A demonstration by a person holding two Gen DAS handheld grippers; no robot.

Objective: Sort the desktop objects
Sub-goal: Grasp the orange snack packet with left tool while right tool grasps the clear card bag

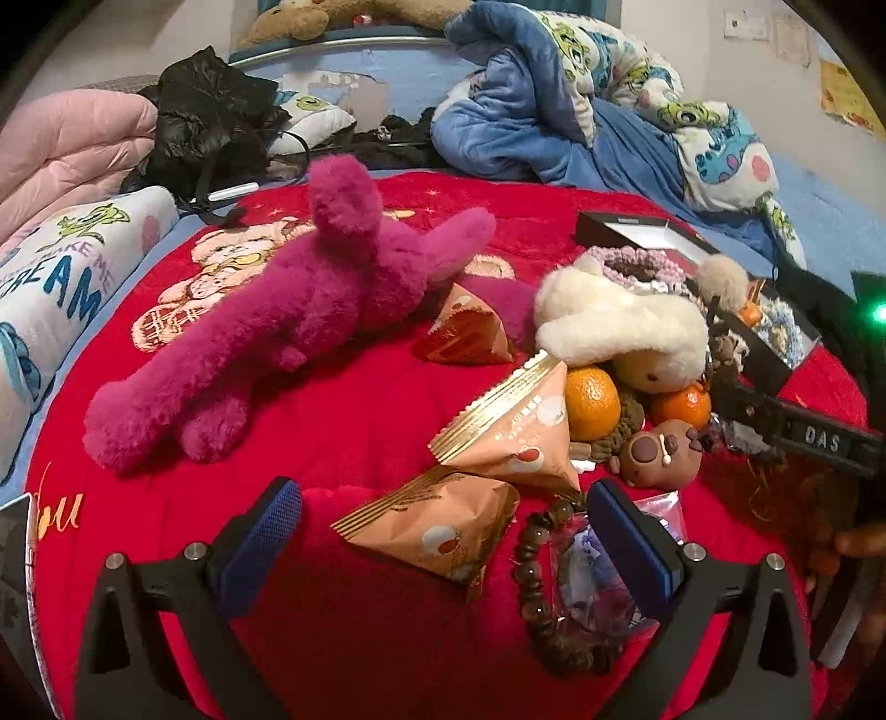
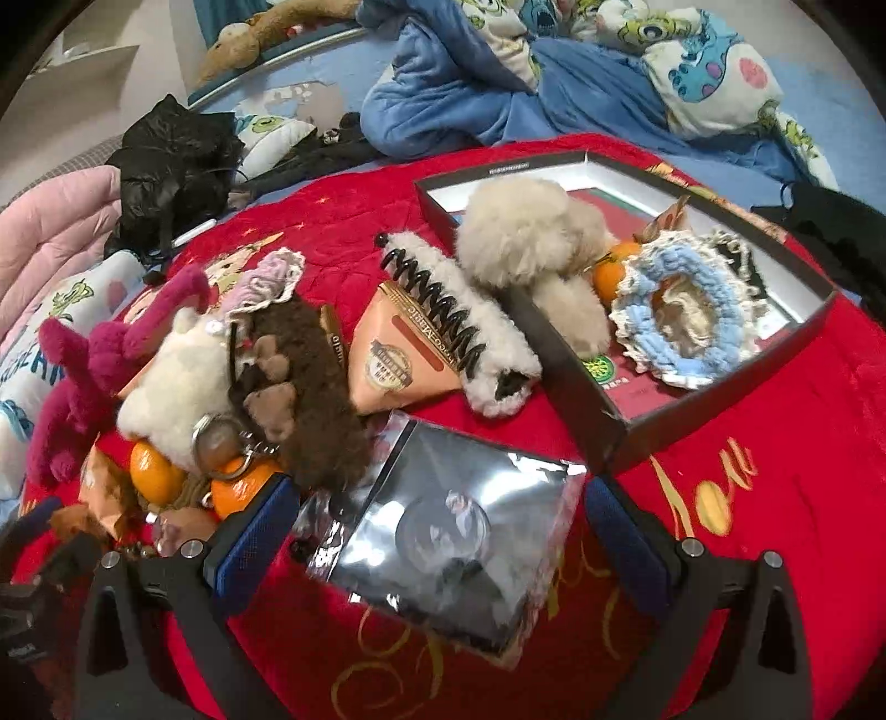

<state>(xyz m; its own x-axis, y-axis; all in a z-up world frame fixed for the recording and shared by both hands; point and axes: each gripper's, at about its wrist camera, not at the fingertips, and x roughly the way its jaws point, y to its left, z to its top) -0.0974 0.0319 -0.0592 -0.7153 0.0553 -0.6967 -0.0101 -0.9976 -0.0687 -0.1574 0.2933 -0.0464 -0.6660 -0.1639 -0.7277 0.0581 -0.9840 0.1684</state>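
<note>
My left hand-held gripper [image 1: 443, 531] stands open around a triangular snack packet [image 1: 437, 529] on the red blanket [image 1: 354, 415], the right hand-held gripper [image 2: 443, 526] open around a foil pouch [image 2: 448, 543], and I fear the bead bracelet [image 1: 534, 576] beside may get pinched too.

Bedroom setting: red embroidered blanket [image 1: 354, 421] covering the near surface, gold script trailing along its near edge. Blue bedsheet [image 1: 410, 88] stretching behind, a metal bed rail [image 1: 343, 47] curving across the far side. Pale wall [image 1: 692, 39] rising at far right, carrying a white socket plate [image 1: 746, 25] and a yellow paper notice [image 1: 847, 99]. Pink quilt [image 1: 66, 144] bunching at far left; blue cartoon-print duvet [image 1: 598, 105] heaping at far right. Light falling evenly, slightly dim.
</note>
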